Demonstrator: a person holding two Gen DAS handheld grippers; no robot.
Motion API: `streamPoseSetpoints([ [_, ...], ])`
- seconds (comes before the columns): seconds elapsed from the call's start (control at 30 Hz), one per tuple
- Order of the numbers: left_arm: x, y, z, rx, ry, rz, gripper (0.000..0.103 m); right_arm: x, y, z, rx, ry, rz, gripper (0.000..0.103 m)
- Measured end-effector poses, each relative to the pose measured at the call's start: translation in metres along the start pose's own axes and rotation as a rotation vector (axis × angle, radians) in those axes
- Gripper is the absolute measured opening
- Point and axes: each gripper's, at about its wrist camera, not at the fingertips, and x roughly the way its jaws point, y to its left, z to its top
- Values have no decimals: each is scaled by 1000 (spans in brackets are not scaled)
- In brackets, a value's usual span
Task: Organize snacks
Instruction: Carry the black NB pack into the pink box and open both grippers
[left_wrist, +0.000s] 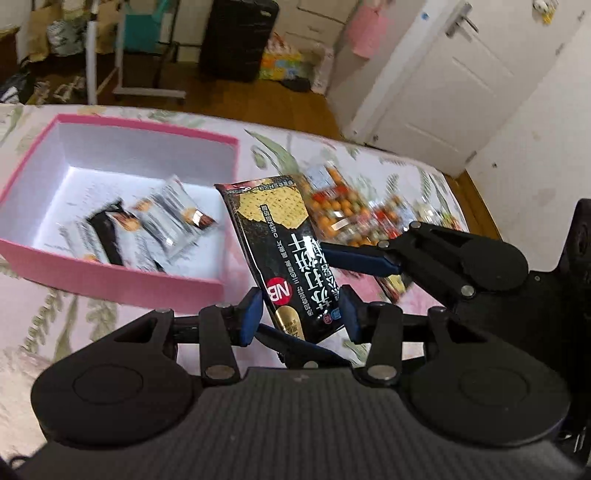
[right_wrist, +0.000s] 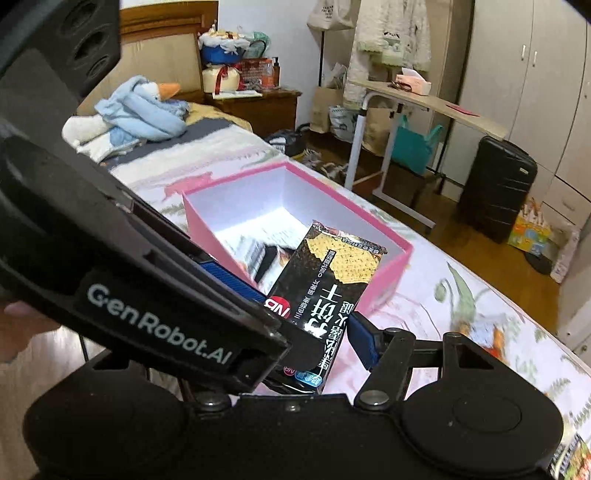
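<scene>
Both grippers meet on one black cracker packet. On the left gripper, blue pads press the packet's lower end from either side, so its jaws are clamped on the packet, which stands tilted with its top leaning toward the pink box. In the left wrist view the right gripper reaches in from the right: one blue finger lies against the packet's right edge and the other passes under its bottom end; whether these pads press on it I cannot tell. In the right wrist view the packet sits between that gripper's fingers, with the left gripper's black body crossing in front of it.

The open box rests on a floral bedspread, just left of the packet, and holds several small wrapped snacks. More snack packs, blurred, lie on the bedspread behind the packet, outside the box.
</scene>
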Motion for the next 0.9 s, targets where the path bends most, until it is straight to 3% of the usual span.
streamPoseSetpoints([
  [0.17,-4,29,24,-24,-24,11,44,26,-9,23,69,-1,48,68],
  [0.47,45,87,61,-85,25,12,44,100,-39,28,291,70,145,68],
  [0.9,109,136,69,-170,50,32,47,169,-37,40,256,162,64,71],
])
